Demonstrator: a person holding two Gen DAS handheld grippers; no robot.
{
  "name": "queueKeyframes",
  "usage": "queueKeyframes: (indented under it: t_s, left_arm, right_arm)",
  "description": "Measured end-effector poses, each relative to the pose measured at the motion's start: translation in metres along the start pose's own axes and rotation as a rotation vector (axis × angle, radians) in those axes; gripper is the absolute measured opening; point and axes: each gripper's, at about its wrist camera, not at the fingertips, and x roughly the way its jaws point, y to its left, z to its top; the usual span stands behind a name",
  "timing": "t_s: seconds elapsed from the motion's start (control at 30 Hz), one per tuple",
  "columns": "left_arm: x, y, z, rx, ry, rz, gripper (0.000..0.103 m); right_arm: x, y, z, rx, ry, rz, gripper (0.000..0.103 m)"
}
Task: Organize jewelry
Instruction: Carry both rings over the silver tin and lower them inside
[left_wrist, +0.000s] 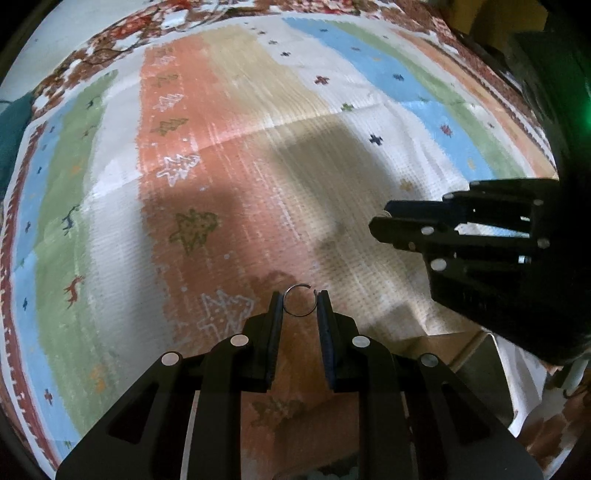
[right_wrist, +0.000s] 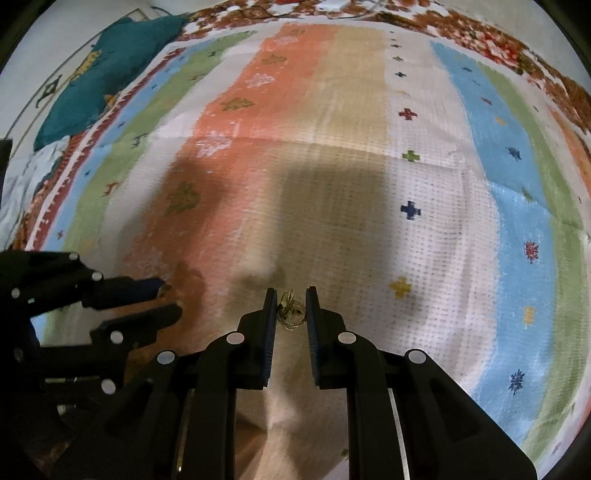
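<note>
In the left wrist view my left gripper (left_wrist: 300, 301) is shut on a thin silver open hoop (left_wrist: 299, 300), held by its sides between the two pads above the striped cloth (left_wrist: 236, 155). My right gripper (left_wrist: 376, 219) shows at the right, jaws close together. In the right wrist view my right gripper (right_wrist: 291, 306) holds a small tangle of gold wire jewelry (right_wrist: 291, 312) between its pads above the cloth (right_wrist: 369, 177). My left gripper (right_wrist: 170, 299) shows at the lower left.
The striped patterned cloth covers the whole surface. A teal cushion (right_wrist: 107, 66) lies at the far left. A tan and grey box-like edge (left_wrist: 469, 354) sits under the right gripper at lower right.
</note>
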Motion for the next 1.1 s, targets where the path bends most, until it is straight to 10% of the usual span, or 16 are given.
queueKeyframes:
  t_s: [1.1]
  left_arm:
    - [-0.076, 0.005, -0.044, -0.091, -0.155, -0.025, 0.019]
  right_arm:
    - [-0.066, 0.027, -0.029, -0.045, -0.111, 0.038, 0.016]
